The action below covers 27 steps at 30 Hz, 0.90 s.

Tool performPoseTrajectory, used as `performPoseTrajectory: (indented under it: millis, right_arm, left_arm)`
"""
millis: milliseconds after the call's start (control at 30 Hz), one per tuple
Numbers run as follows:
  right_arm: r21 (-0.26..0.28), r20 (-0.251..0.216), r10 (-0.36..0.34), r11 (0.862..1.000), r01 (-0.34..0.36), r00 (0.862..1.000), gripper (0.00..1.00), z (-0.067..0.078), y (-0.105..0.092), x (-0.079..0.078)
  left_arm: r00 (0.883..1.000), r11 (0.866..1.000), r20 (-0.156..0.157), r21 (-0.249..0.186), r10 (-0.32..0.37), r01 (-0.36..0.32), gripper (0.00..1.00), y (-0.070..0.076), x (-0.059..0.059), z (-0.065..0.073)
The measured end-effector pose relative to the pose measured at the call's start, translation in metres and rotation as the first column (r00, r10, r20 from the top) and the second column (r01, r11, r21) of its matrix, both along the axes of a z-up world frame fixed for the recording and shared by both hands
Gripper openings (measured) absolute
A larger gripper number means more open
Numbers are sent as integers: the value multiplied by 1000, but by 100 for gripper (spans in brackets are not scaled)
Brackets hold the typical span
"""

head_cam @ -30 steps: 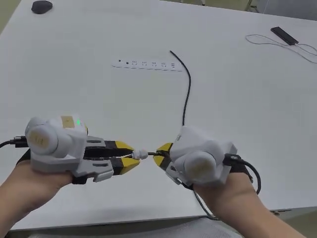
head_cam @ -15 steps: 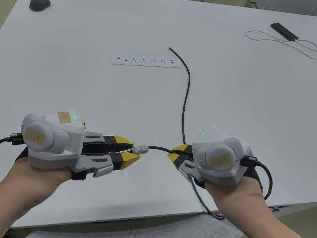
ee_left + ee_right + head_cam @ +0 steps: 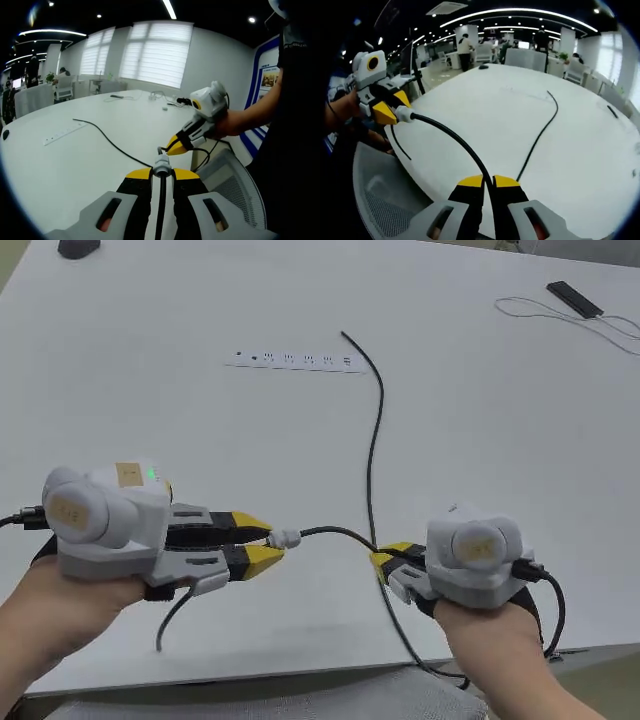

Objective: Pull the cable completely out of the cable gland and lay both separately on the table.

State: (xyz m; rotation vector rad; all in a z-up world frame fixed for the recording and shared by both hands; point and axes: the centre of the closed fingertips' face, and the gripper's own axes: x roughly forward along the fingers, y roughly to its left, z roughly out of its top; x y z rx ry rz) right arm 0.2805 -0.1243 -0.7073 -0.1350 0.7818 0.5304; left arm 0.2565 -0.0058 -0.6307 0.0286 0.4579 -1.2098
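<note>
Legible text: none I can read.
Item 1: tan sticker (image 3: 130,475) on the rear top of the left gripper (image 3: 272,545); print too small to read.
Item 2: blue wall board (image 3: 269,82), ahead and right of that gripper's jaws; lettering blurred.

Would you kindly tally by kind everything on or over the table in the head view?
Left hand-held gripper, right hand-held gripper: 2
Black cable: 1
Cable gland: 1
Power strip: 1
Black flat device: 1
White cord: 1
Dark mouse: 1
Total: 8

We see our right gripper (image 3: 488,181) pinching the cable (image 3: 460,143), which arcs to the gland (image 3: 404,116) in the left gripper (image 3: 392,106).
</note>
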Motion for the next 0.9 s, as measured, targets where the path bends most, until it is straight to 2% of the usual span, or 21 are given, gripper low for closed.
performPoseTrajectory:
  millis: [67, 233, 333, 633, 667, 700, 767, 833, 900]
  right_arm:
    - [29, -28, -59, 998, 60, 998, 1, -4, -6, -1]
    - [44, -70, -135, 989, 138, 988, 1, -15, -19, -3]
    - [81, -101, -166, 981, 174, 981, 2, -20, -21, -4]
    - [47, -52, -132, 990, 135, 990, 3, -16, -24, -3]
    - [33, -42, -118, 992, 120, 992, 3, -15, -24, -3]
    - [-20, -10, -86, 996, 86, 996, 4, -13, -27, -1]
    - [-82, 24, -39, 996, 41, 999, 4, -10, -28, 0]
    - [-102, 48, -12, 995, 17, 999, 4, -4, -28, 1]
    - [-83, 53, 1, 997, 4, 999, 7, 3, -26, 1]
  left_arm:
    - [1000, 1000, 0, -1, -2, 2, 15, -1, -1, 0]
    - [1000, 1000, -3, 0, -9, 9, 15, -5, -3, -2]
    - [1000, 1000, -4, 1, -12, 12, 15, -6, -4, -3]
    - [1000, 1000, -13, 9, -15, 15, 15, -7, -4, -6]
    - [1000, 1000, -13, 9, -15, 15, 15, -7, -4, -6]
    - [1000, 1000, -14, 9, -15, 15, 15, -7, -4, -6]
    - [1000, 1000, -13, 12, -18, 18, 15, -8, -4, -6]
    - [1000, 1000, -15, 9, -14, 14, 15, -8, -3, -6]
    - [1000, 1000, -11, 11, -10, 10, 15, -7, -1, -5]
